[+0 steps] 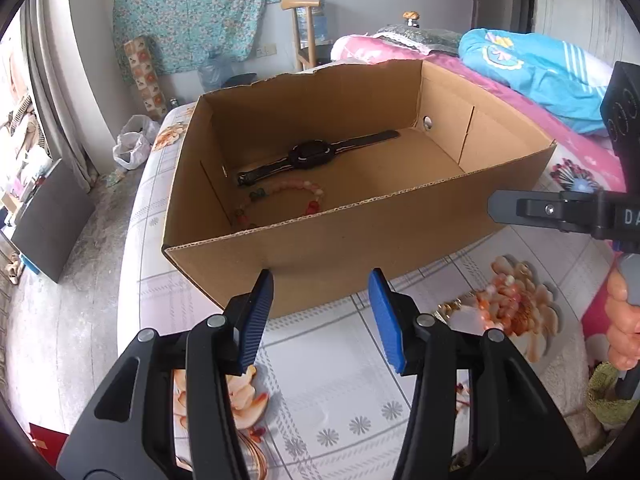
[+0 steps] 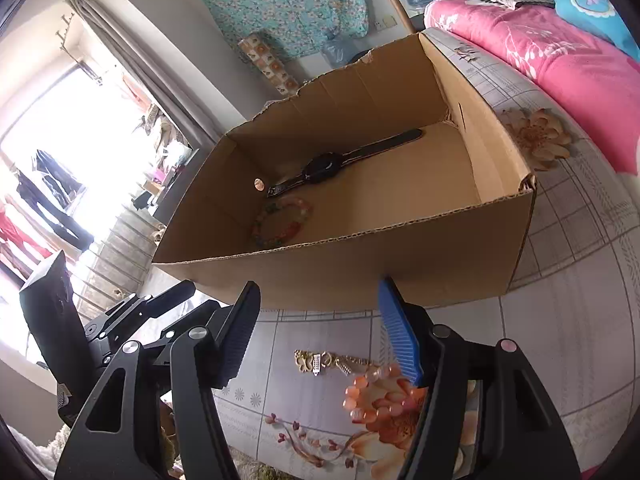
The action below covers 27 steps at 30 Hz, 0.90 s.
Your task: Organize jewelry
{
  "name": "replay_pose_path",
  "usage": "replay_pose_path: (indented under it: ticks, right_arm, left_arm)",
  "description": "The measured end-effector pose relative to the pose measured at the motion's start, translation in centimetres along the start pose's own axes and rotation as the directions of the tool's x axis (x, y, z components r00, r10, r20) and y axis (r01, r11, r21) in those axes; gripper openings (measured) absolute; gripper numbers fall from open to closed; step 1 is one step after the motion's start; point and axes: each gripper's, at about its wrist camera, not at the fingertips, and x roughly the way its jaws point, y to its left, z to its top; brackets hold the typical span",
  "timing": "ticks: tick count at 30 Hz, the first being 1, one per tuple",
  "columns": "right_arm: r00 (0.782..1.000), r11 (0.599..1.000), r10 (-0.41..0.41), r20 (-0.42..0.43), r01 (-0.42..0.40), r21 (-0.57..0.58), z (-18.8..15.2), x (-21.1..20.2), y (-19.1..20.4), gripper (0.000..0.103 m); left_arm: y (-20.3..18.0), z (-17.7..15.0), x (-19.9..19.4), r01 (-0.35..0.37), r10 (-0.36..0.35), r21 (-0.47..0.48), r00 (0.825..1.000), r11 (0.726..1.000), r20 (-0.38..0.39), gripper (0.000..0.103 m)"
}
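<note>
An open cardboard box point(image 1: 360, 248) stands on the bed. In it lie a black wristwatch point(image 1: 316, 154) and a pale bead bracelet point(image 1: 280, 200); the right wrist view also shows the watch point(image 2: 332, 166) and that bracelet point(image 2: 282, 222). On the bedsheet in front of the box lie a gold hair clip point(image 2: 332, 362) and an orange-pink bead bracelet point(image 2: 376, 396). My right gripper point(image 2: 320, 282) hangs open just above them, nothing between its fingers. My left gripper point(image 1: 322, 276) is open and holds nothing, close to the box's near wall.
A pink quilt point(image 2: 560, 64) and a blue blanket point(image 1: 540, 68) are piled behind the box on the right. The bed's left edge point(image 1: 128, 264) drops to the floor. A person's hand point(image 1: 624, 320) holds the right gripper's handle.
</note>
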Motion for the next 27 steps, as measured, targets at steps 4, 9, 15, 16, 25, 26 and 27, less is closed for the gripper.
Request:
replay_pose_path:
  ticks: [4,9,15,16,25,26,27]
  right_arm:
    - [1.000,1.000,0.008,0.016,-0.008,-0.002,0.0,0.0,0.0,0.062]
    - [0.999,0.999,-0.019,0.041,0.020,-0.026,-0.7,-0.9,0.4,0.073]
    - [0.998,0.999,-0.041,0.038,0.042,-0.026,-1.5,-1.4,0.8,0.079]
    - [0.998,0.999,-0.045,0.039,0.046,-0.027,-1.3,-1.4,0.9,0.079]
    - [0.997,0.997,-0.060,0.050,0.063,-0.046,-1.1,-1.6,1.5,0.083]
    - [0.997,0.997,-0.061,0.050,0.063,-0.046,-1.1,-1.6,1.4,0.083]
    - [0.997,0.997,-0.059,0.049,0.062,-0.047,-1.1,-1.6,1.4,0.083]
  left_arm:
    - [0.2,0.6,0.4,-0.011,0.011,-0.005,1.000,1.000,-0.004,0.047]
    - [-0.3,0.7,0.7,-0.027,0.027,0.004,1.000,1.000,-0.011,0.050]
    - [-0.9,0.6,0.6,-0.021,0.022,0.014,1.000,1.000,-0.013,0.051]
    - [-1.0,0.6,0.5,-0.021,0.021,0.014,1.000,1.000,-0.013,0.051]
    - [-1.4,0.9,0.7,-0.028,0.029,0.024,0.999,0.999,-0.019,0.052]
    - [-1.4,1.0,0.7,-0.028,0.029,0.024,0.999,0.999,-0.018,0.052]
    - [-1.3,1.0,0.6,-0.029,0.030,0.024,0.999,0.999,-0.019,0.052]
